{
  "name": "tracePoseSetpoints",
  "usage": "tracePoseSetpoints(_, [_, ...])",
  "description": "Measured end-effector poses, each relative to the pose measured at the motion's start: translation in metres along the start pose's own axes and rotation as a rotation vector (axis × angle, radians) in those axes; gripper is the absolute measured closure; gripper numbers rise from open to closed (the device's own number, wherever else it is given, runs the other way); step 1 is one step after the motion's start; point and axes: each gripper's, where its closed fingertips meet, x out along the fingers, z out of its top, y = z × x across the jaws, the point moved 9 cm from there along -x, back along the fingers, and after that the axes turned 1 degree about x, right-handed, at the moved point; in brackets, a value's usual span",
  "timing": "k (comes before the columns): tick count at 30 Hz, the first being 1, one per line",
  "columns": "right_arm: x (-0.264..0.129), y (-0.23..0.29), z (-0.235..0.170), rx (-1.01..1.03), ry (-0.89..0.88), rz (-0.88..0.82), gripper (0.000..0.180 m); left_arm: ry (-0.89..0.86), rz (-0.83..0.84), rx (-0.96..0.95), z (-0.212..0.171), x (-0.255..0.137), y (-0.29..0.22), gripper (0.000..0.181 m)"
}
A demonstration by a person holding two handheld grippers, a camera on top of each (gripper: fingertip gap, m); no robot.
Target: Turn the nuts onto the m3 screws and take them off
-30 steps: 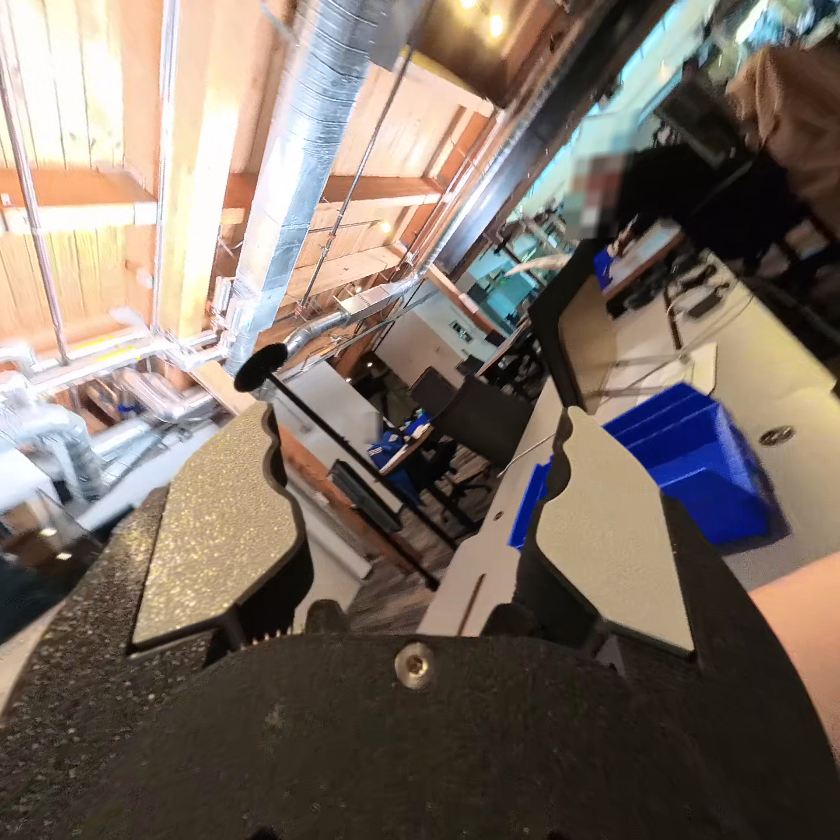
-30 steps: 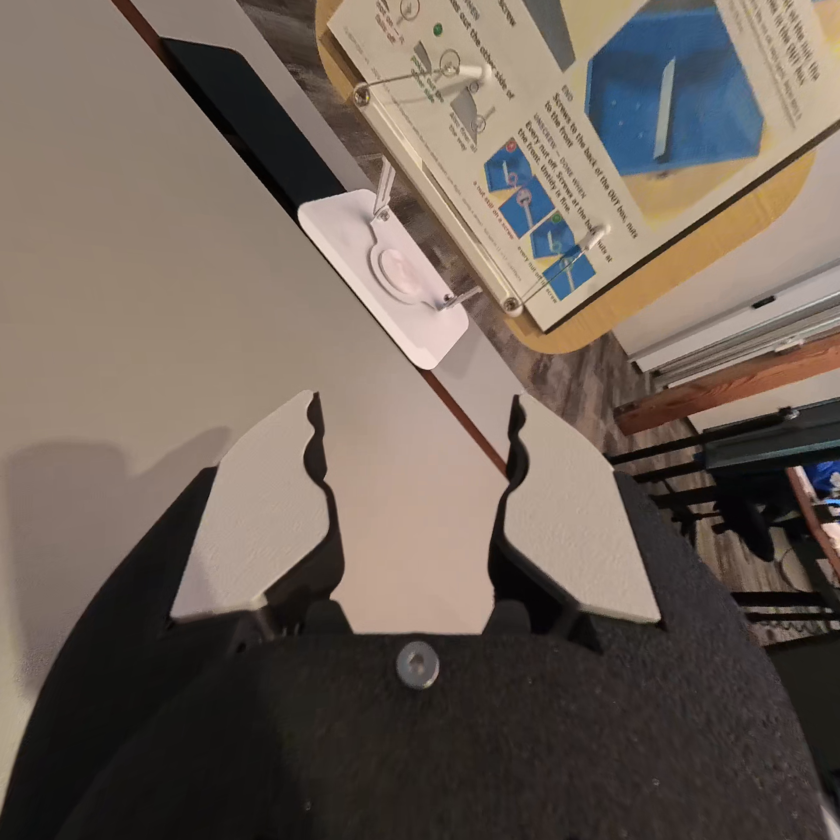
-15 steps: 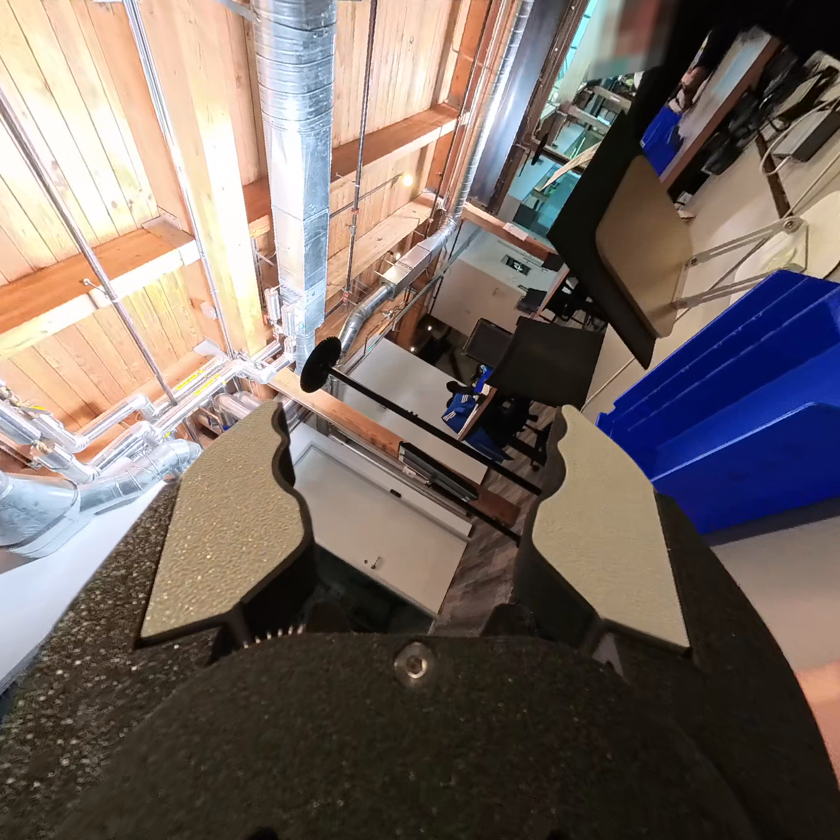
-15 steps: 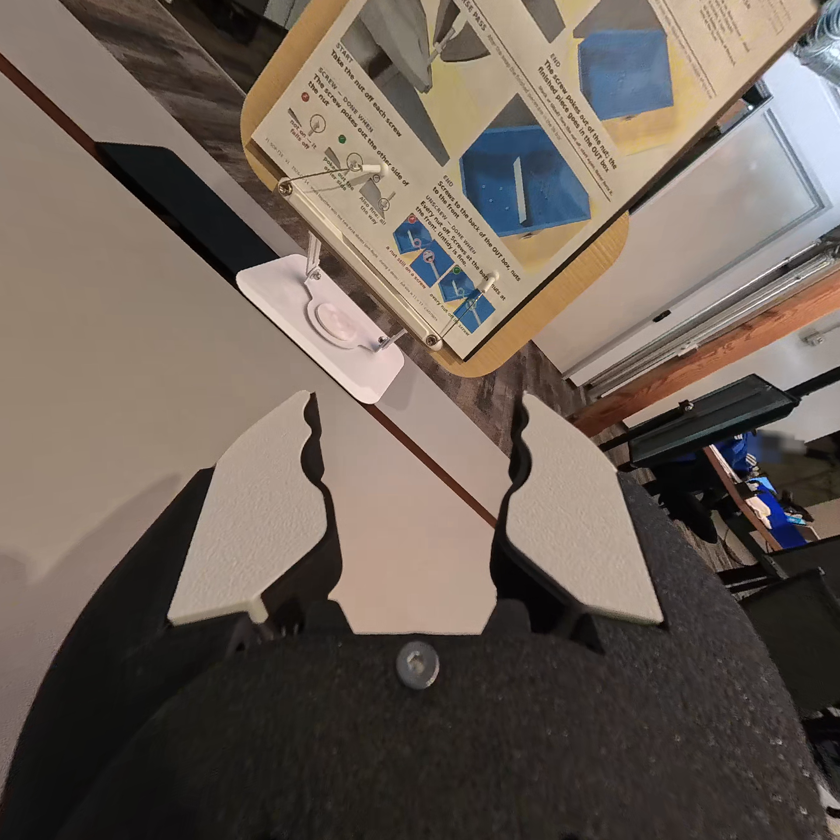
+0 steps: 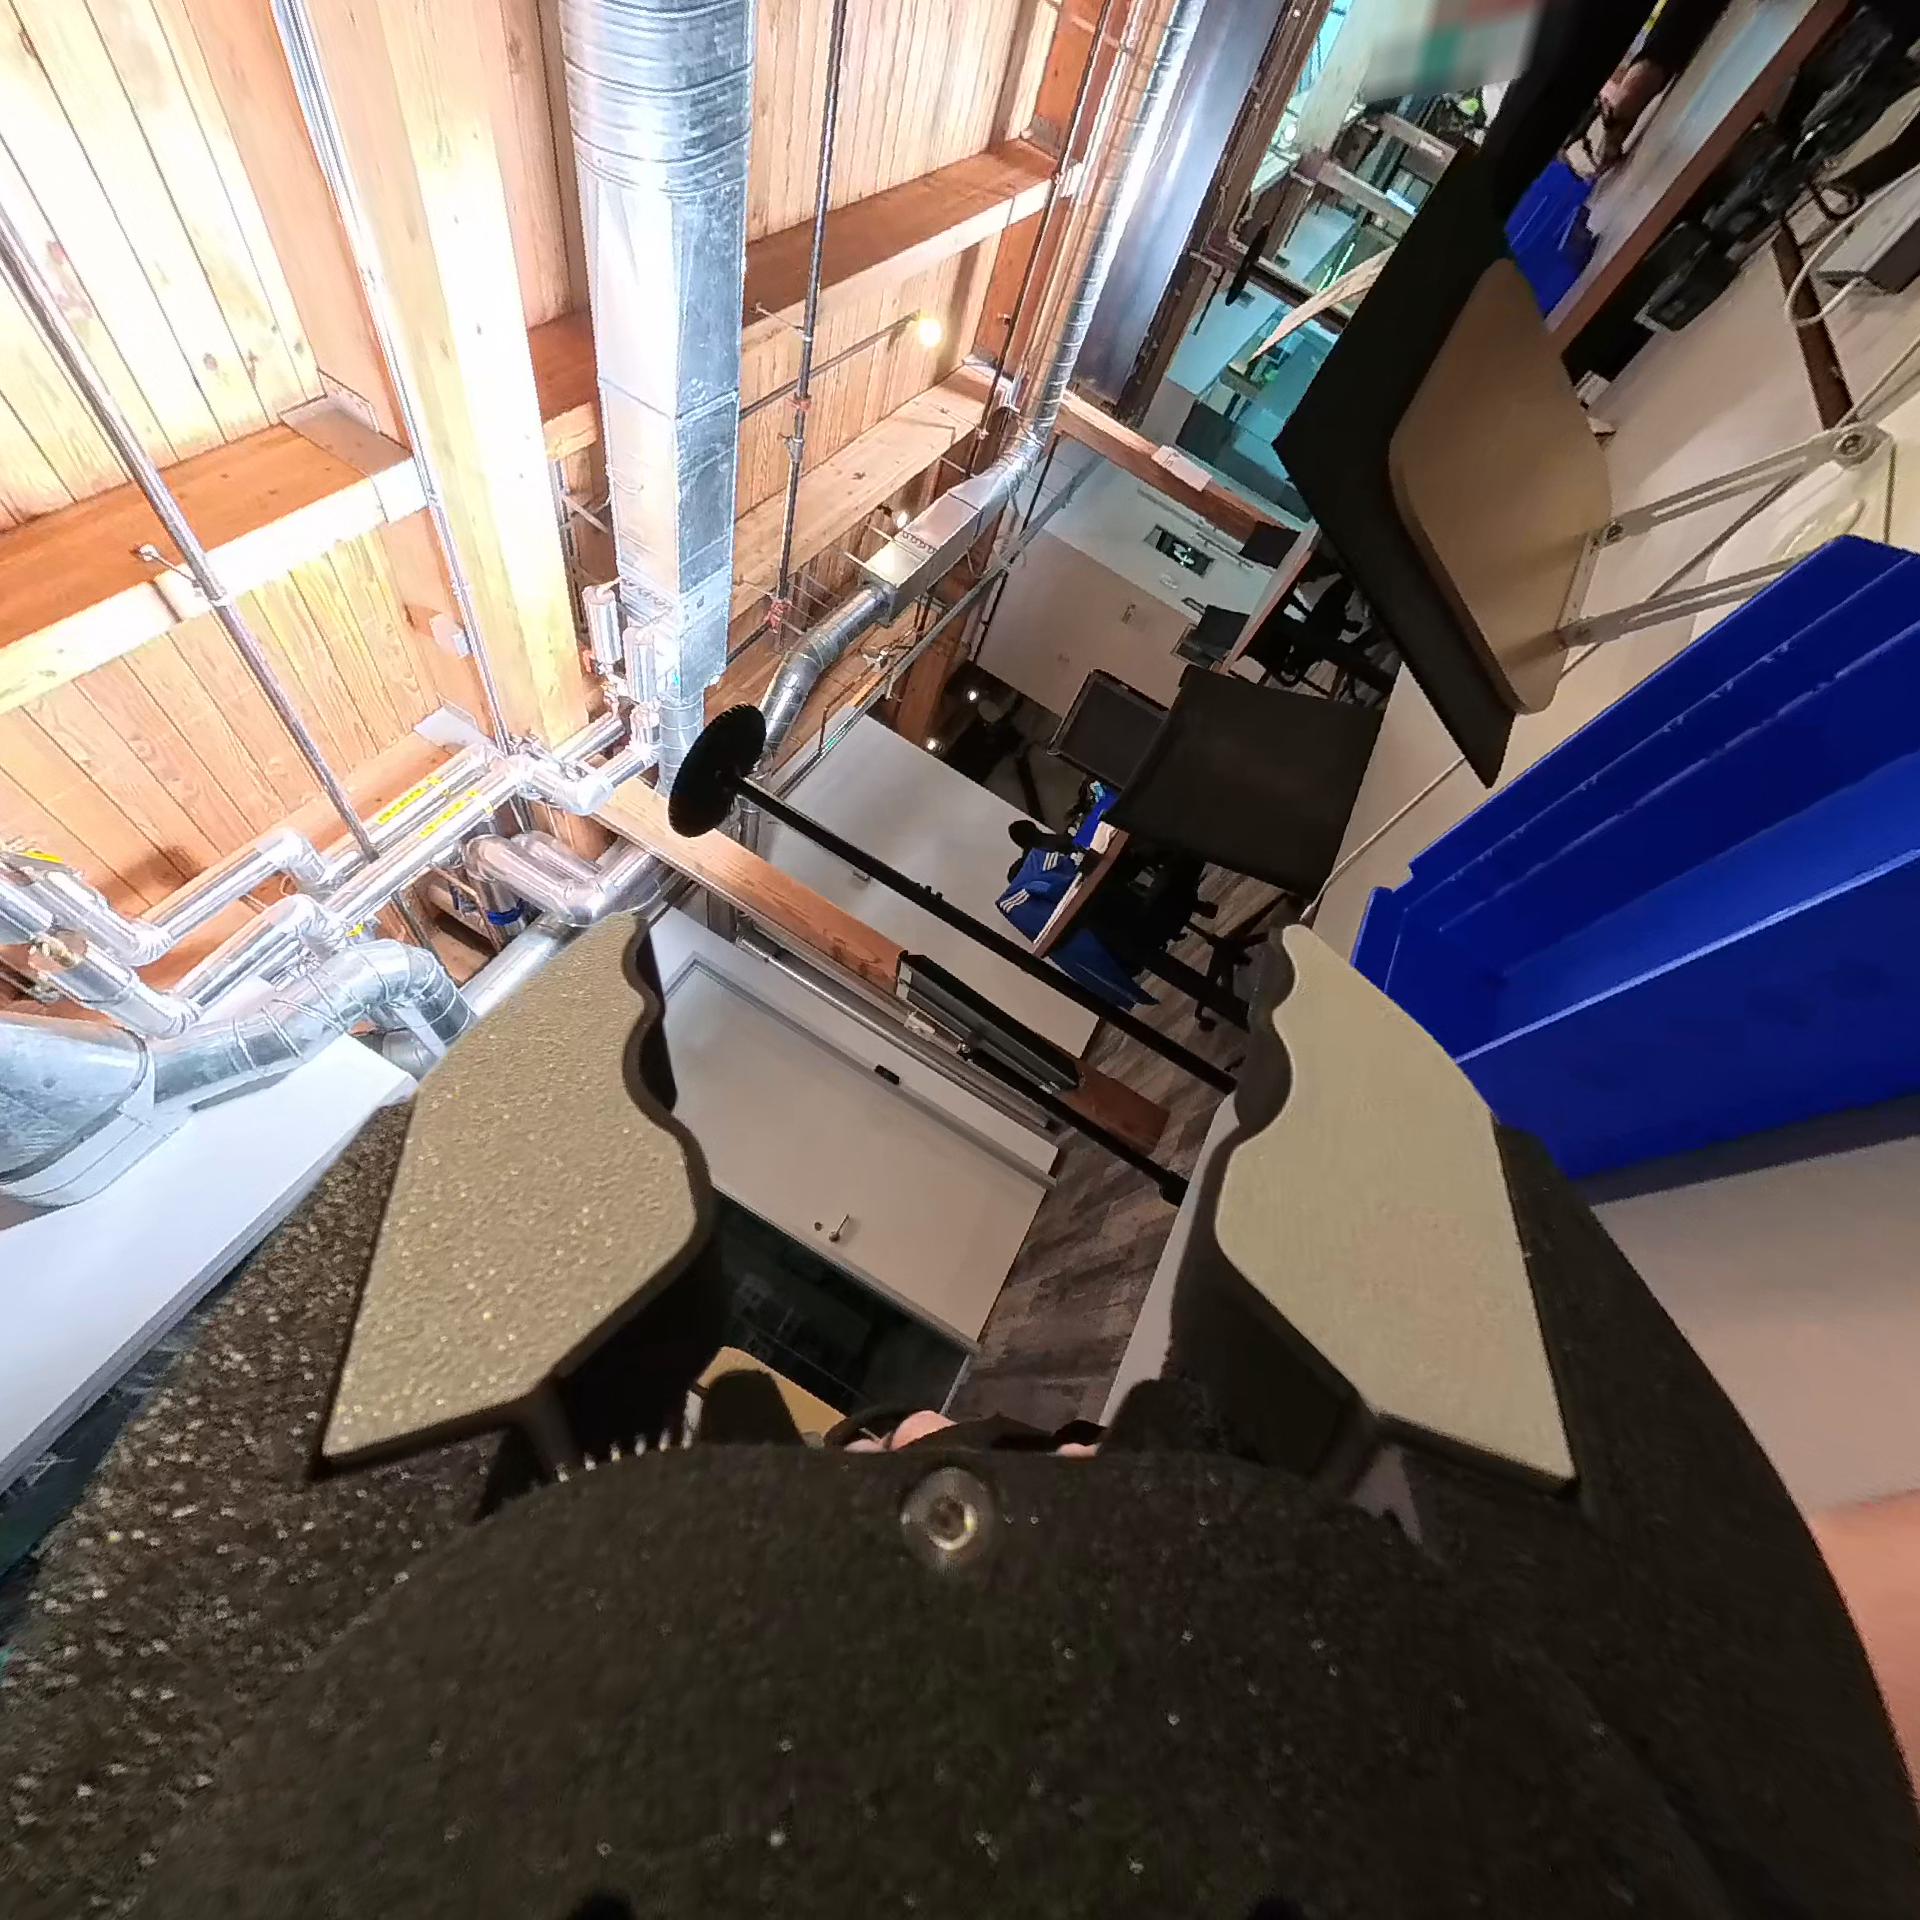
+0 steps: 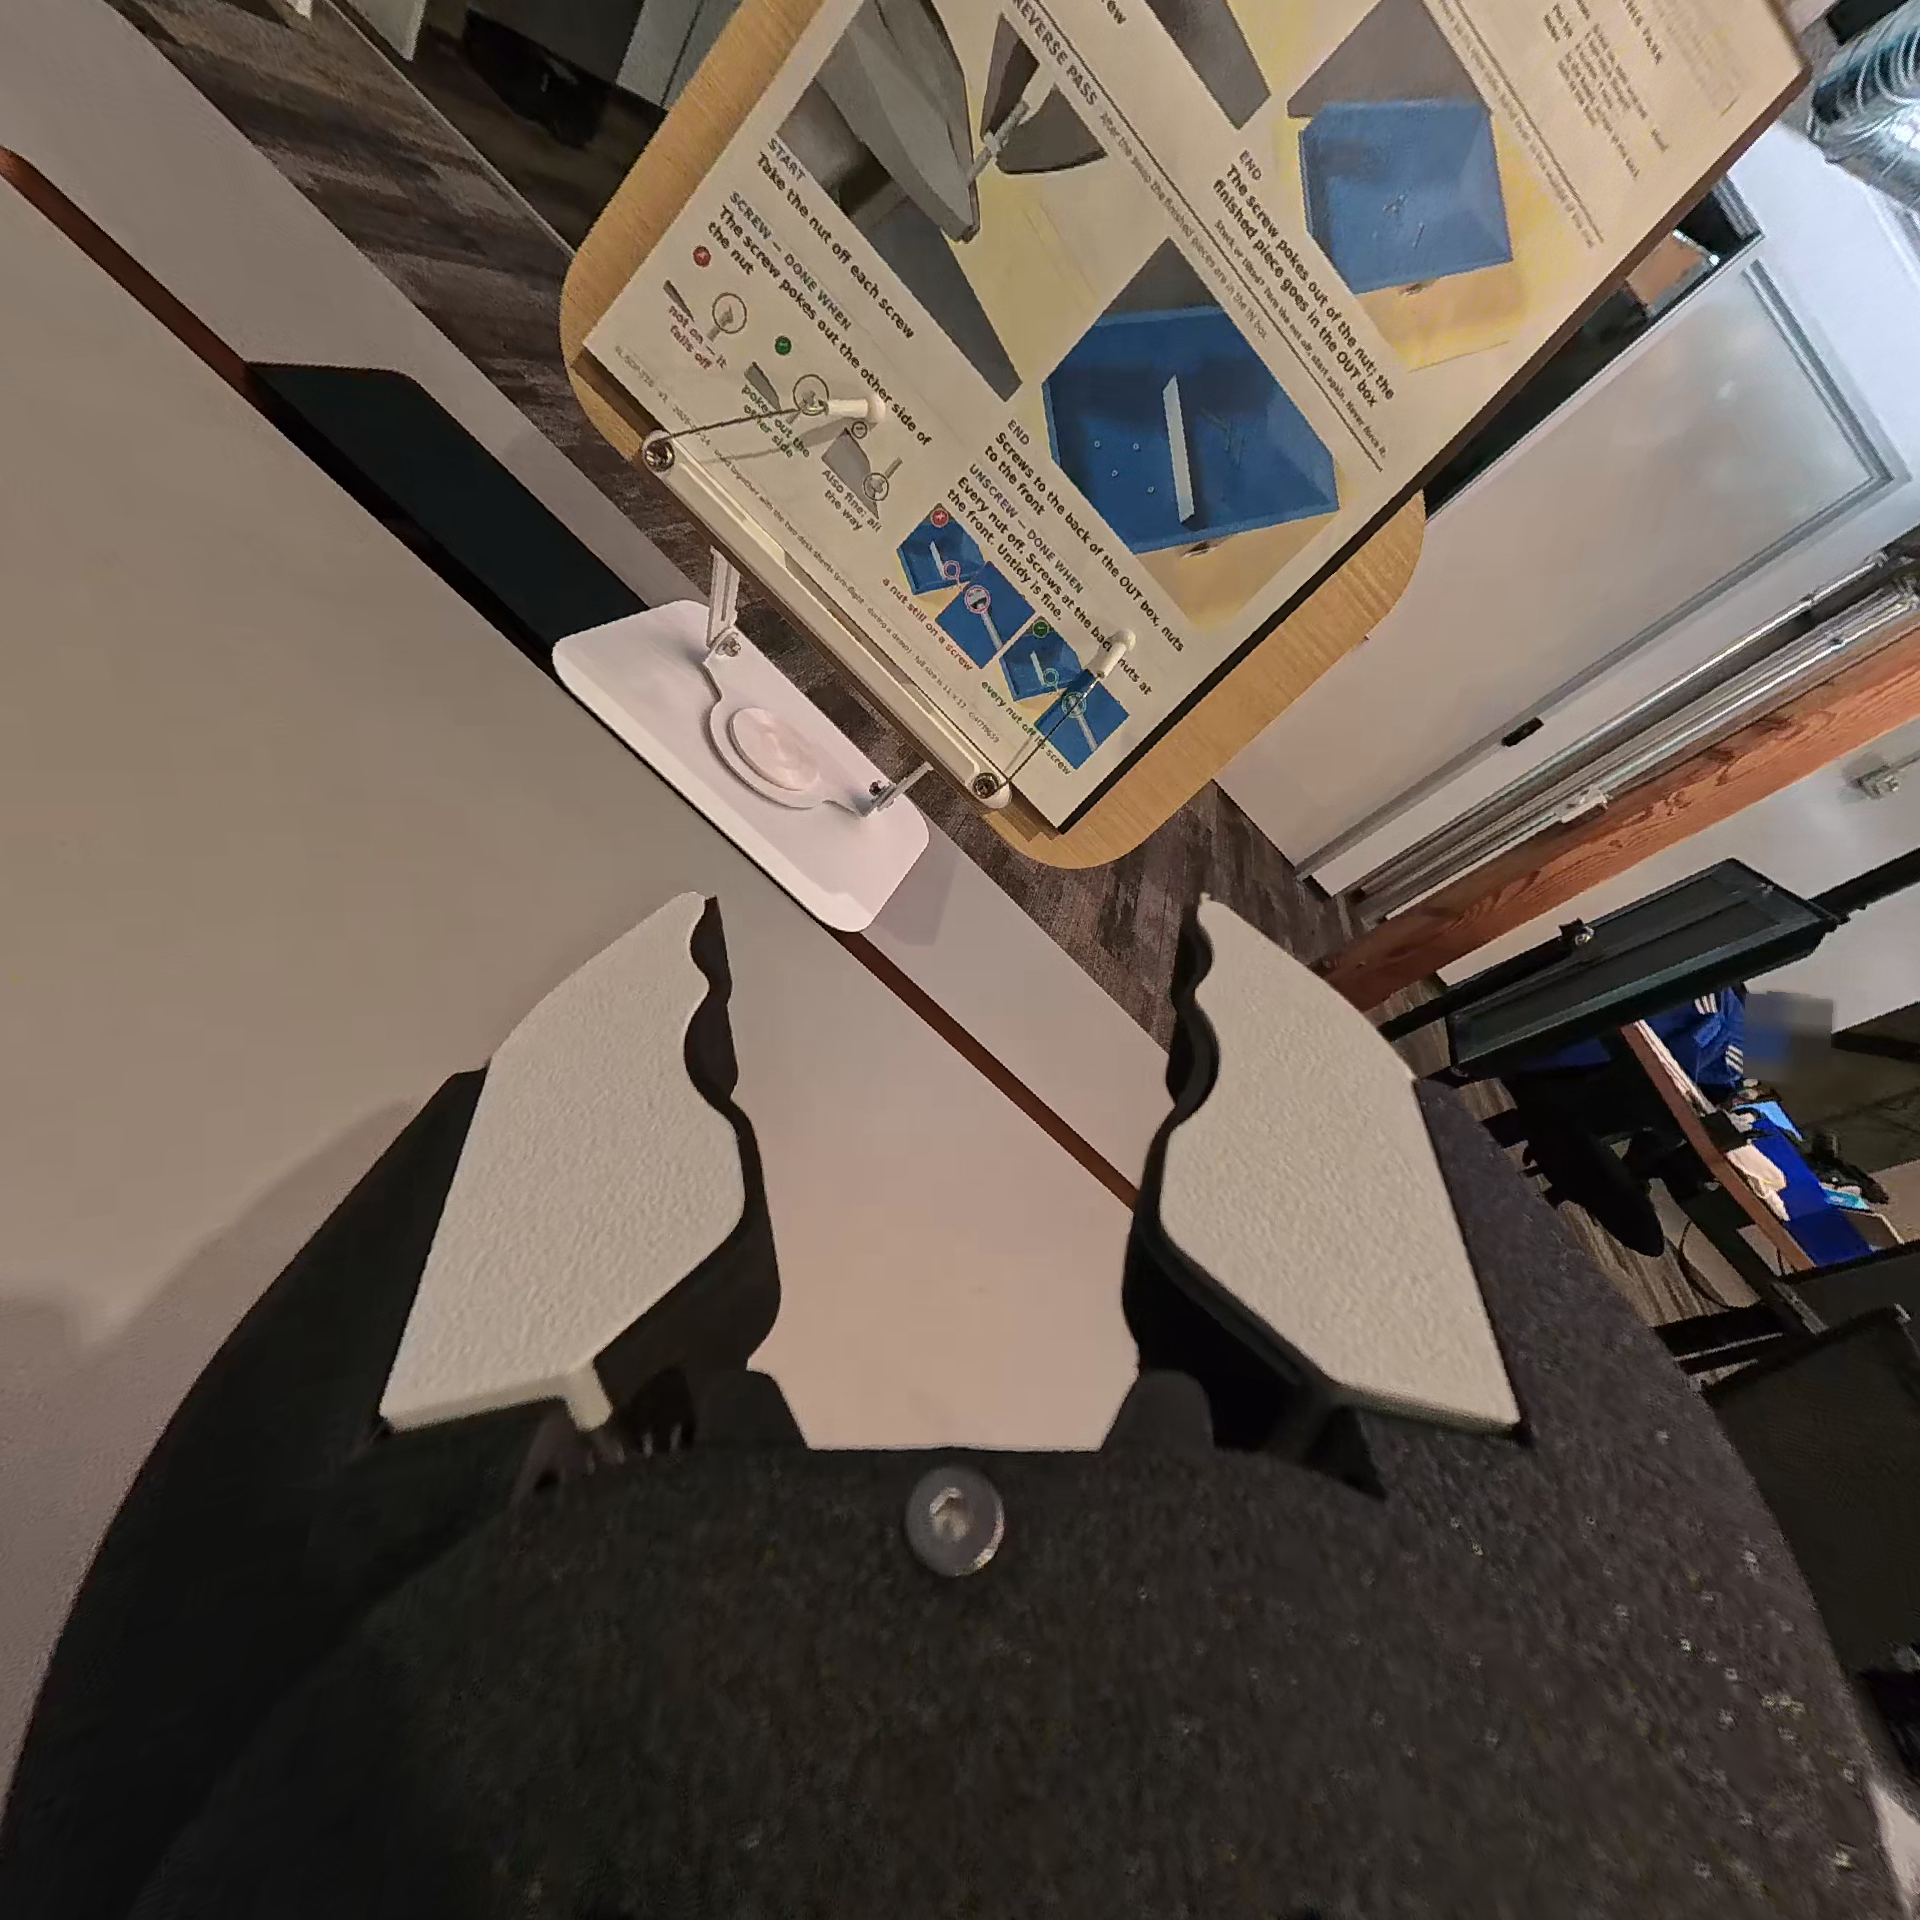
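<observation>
No screws or nuts show in either view. My left gripper (image 5: pixel 961 997) is open and empty, rolled on its side and aimed out past the table edge toward the ceiling and the far room. A blue bin (image 5: pixel 1704 997) lies just to its right on the grey table (image 5: pixel 1756 1309). My right gripper (image 6: pixel 951 971) is open and empty, held low over the grey table (image 6: pixel 312 831) and pointing at its far edge, where an instruction sheet on a wooden board (image 6: pixel 1039 343) leans on a white stand (image 6: pixel 748 758).
The back of the board on its stand (image 5: pixel 1486 499) shows beyond the blue bin in the left wrist view. A black chair (image 5: pixel 1247 790) and other desks stand across the floor. A forearm (image 5: pixel 1870 1683) shows at the lower right edge. A black lamp on a stand (image 6: pixel 1621 956) stands past the table. My right fingertips sit around 25 cm from my left ones.
The left gripper has tilted upward, so the ceiling fills more of its view and the blue bin has slid to the right edge. The right gripper has lifted its aim toward the instruction board.
</observation>
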Motion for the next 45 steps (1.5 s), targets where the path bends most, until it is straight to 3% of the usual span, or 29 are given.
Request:
tracePoseSetpoints(7, [0.001,0.003,-0.002,-0.007,0.007,0.024,0.099,0.0,-0.011,0.001,-0.003,0.001,-0.003,0.074])
tracePoseSetpoints(13, [0.003,0.006,-0.005,-0.008,0.006,0.039,0.098,-0.058,0.007,0.034,0.016,-0.006,-0.003,0.076])
tracePoseSetpoints(21, [0.008,-0.004,-0.018,0.046,0.025,0.053,0.097,0.01,-0.01,-0.047,0.008,-0.014,0.004,0.075])
tracePoseSetpoints(25, [0.024,-0.024,-0.056,0.155,0.112,0.066,0.096,0.166,0.045,-0.17,-0.03,-0.044,0.03,0.076])
tracePoseSetpoints(32, [0.032,-0.046,-0.101,0.337,0.14,0.054,0.095,0.597,0.246,-0.384,-0.144,-0.114,0.076,0.087])
tracePoseSetpoints(36, [0.024,-0.043,-0.101,0.535,0.022,0.131,0.097,0.766,0.377,-0.645,-0.199,-0.139,0.081,0.097])
tracePoseSetpoints(42, [0.002,-0.025,-0.079,0.581,-0.201,0.131,0.102,0.979,0.602,-0.669,-0.252,-0.156,0.081,0.096])
tracePoseSetpoints(45, [-0.004,-0.012,-0.073,0.59,-0.183,0.135,0.11,1.035,0.679,-0.701,-0.27,-0.162,0.081,0.092])
